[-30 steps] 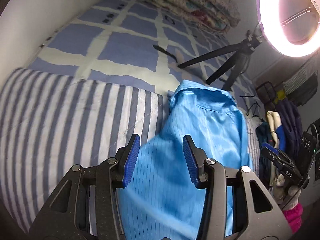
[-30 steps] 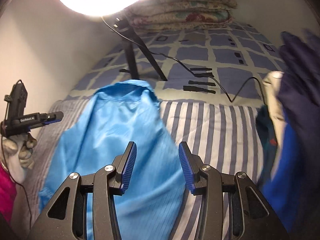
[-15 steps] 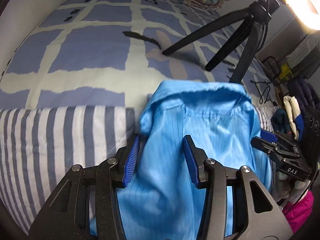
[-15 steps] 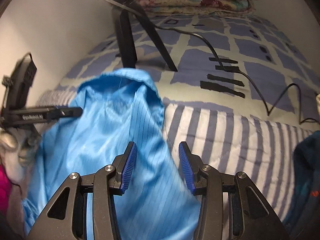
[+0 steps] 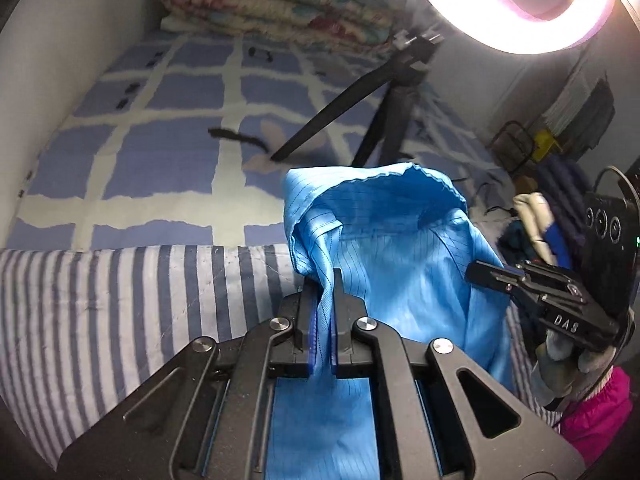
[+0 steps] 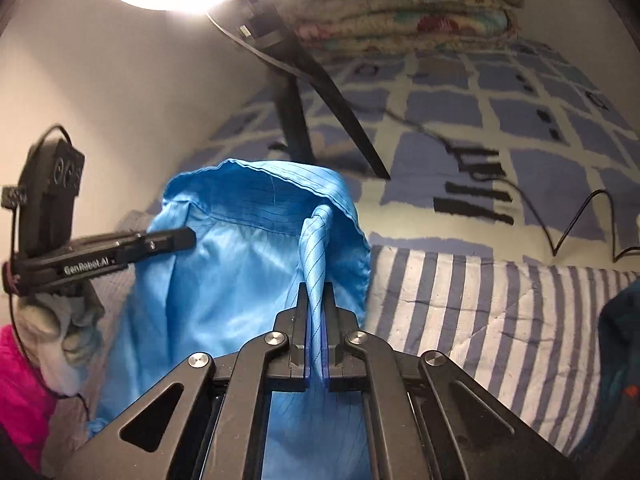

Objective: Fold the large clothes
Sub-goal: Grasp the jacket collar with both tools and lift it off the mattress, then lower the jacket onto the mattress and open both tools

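Note:
A light blue pinstriped garment (image 5: pixel 404 280) with a collar lies on a blue-and-white striped quilt (image 5: pixel 120 304). My left gripper (image 5: pixel 323 280) is shut on a fold of its left shoulder edge near the collar. My right gripper (image 6: pixel 316 294) is shut on a fold of its right shoulder edge. The garment (image 6: pixel 228 280) hangs between both grippers, collar raised and open toward the far side. The right gripper also shows in the left wrist view (image 5: pixel 492 276). The left gripper also shows in the right wrist view (image 6: pixel 176 238).
A black tripod (image 5: pixel 384 112) with a ring light (image 5: pixel 520 20) stands on the blue checked bedspread (image 5: pixel 168 132) just beyond the collar. A folded floral blanket (image 5: pixel 280 4) lies at the far wall. A cable (image 6: pixel 540 200) crosses the bed. Piled clothes (image 5: pixel 540 216) sit at right.
Both grippers have shut on folds of the garment's shoulder edges, having been open before. The collar is now lifted and stands up between them.

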Motion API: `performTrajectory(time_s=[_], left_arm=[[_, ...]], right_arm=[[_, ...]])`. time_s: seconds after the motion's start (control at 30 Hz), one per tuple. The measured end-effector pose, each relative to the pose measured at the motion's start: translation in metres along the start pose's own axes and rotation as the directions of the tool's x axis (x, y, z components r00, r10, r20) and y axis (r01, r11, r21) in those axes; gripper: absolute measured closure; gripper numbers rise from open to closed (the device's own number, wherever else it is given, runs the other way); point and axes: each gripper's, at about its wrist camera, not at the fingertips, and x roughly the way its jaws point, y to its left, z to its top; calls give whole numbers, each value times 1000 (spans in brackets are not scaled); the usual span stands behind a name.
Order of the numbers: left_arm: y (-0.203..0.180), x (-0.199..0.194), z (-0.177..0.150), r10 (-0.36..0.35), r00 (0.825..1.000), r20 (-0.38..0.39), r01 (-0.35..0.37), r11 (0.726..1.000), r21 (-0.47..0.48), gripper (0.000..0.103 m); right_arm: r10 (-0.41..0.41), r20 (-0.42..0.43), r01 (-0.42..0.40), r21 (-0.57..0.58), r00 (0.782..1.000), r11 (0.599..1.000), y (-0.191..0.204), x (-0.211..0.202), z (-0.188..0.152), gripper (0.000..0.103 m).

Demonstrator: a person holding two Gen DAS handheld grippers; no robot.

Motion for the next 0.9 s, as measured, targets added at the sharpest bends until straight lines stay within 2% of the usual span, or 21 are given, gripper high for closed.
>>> performTrajectory(time_s=[0.23, 0.43, 0.53, 0.67, 0.73, 0.9], left_arm=[[-26, -77, -25, -36, 996, 77, 36, 999, 12, 101], [-60, -155, -82, -31, 991, 132, 24, 998, 51, 102], [-72, -184, -115, -37, 989, 143, 31, 999, 40, 102], [-89, -219, -171, -31, 989, 143, 22, 998, 62, 102], [-92, -228, -197, -24, 991, 134, 15, 998, 66, 102], [-91, -239, -271, -24, 997, 76, 23, 1000, 15, 102]], right_arm=[[56, 49, -53, -58, 997, 997, 42, -65, -9, 102], [64, 76, -54, -122, 995, 991, 86, -128, -43, 103], [78, 80, -67, -136, 994, 988, 107, -158, -73, 103], [57, 42, -49, -172, 998, 984, 135, -187, -122, 103], [82, 29, -76, -163, 996, 984, 143, -197, -147, 103], [67, -16, -68, -163, 998, 984, 161, -205, -210, 103]])
